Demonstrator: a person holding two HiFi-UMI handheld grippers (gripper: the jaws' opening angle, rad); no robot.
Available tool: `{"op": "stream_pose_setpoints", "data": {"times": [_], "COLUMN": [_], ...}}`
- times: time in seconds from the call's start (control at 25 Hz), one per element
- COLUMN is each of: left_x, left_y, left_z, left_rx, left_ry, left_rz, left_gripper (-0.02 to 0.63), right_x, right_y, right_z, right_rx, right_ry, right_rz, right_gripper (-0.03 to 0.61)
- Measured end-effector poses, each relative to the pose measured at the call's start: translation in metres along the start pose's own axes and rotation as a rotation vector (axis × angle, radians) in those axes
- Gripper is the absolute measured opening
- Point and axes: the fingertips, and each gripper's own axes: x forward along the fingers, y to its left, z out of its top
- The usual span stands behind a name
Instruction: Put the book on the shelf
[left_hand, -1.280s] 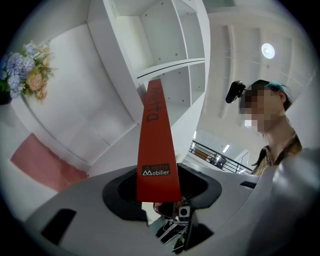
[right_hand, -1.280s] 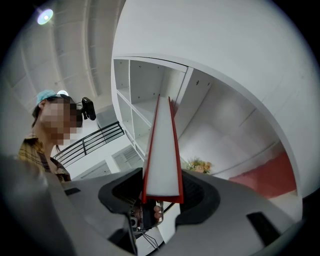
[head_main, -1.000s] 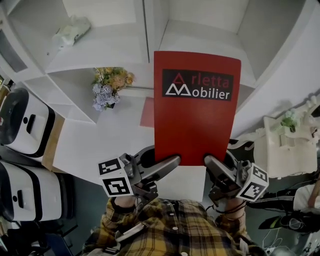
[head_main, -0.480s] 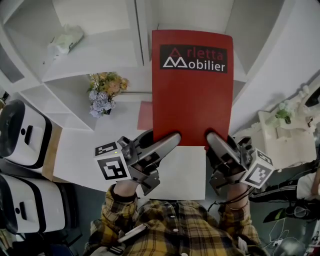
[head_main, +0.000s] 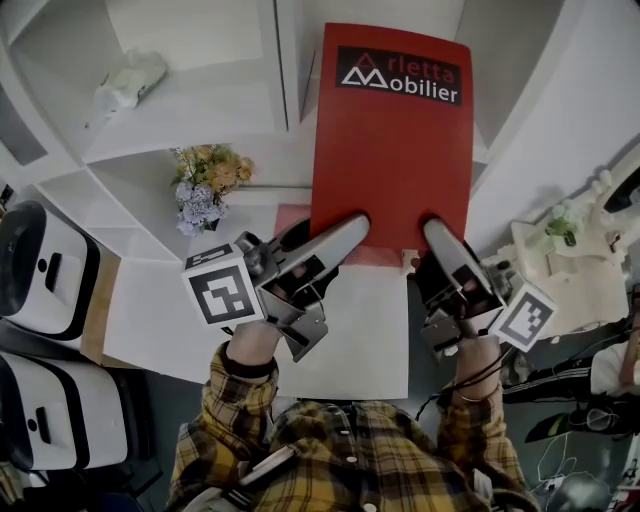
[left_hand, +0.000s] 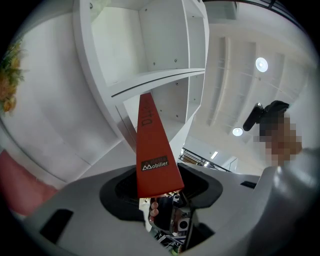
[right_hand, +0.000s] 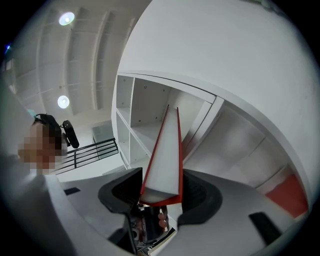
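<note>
A red book (head_main: 390, 140) with "Arletta Mobilier" on its cover stands upright in front of the white shelf unit (head_main: 285, 60), its top edge at an open compartment. My left gripper (head_main: 350, 228) holds its lower left corner and my right gripper (head_main: 435, 232) its lower right corner. In the left gripper view the book's spine (left_hand: 152, 155) sits between the jaws of the left gripper (left_hand: 160, 192), which are opening slightly while still touching it. In the right gripper view the book's page edge (right_hand: 165, 160) is clamped in the right gripper (right_hand: 160, 200).
A bunch of flowers (head_main: 208, 180) stands on a shelf to the left. A pale bundle (head_main: 130, 78) lies on a higher shelf. Another red flat item (head_main: 292, 222) lies under the book. White machines (head_main: 45, 260) stand far left, a white ornate piece (head_main: 565, 270) right.
Both grippers have carried the book up and forward towards the shelf; its top edge now reaches the compartment. The grip on both corners has stayed.
</note>
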Motion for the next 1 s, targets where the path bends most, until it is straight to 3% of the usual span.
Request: {"op": "stream_pose_setpoints", "data": {"times": [0.36, 0.68, 0.8, 1.0], "left_x": [0.028, 0.032, 0.03, 0.032], "left_y": [-0.002, -0.001, -0.004, -0.006], "left_z": [0.037, 0.046, 0.049, 0.048], "left_rx": [0.025, -0.009, -0.008, 0.08], "left_ry": [-0.045, -0.083, -0.098, -0.091], "left_rz": [-0.039, -0.074, -0.091, -0.075], "left_gripper": [0.222, 0.262, 0.272, 0.27], "right_x": [0.02, 0.024, 0.025, 0.028], "right_y": [-0.005, -0.011, -0.005, -0.001], "right_z": [0.039, 0.05, 0.05, 0.05], "right_rx": [-0.01, 0.084, 0.047, -0.02], "right_ry": [-0.018, -0.055, -0.037, -0.009], "right_rz": [0.006, 0.053, 0.075, 0.093], "right_gripper": [0.225, 0.27, 0.281, 0.282]}}
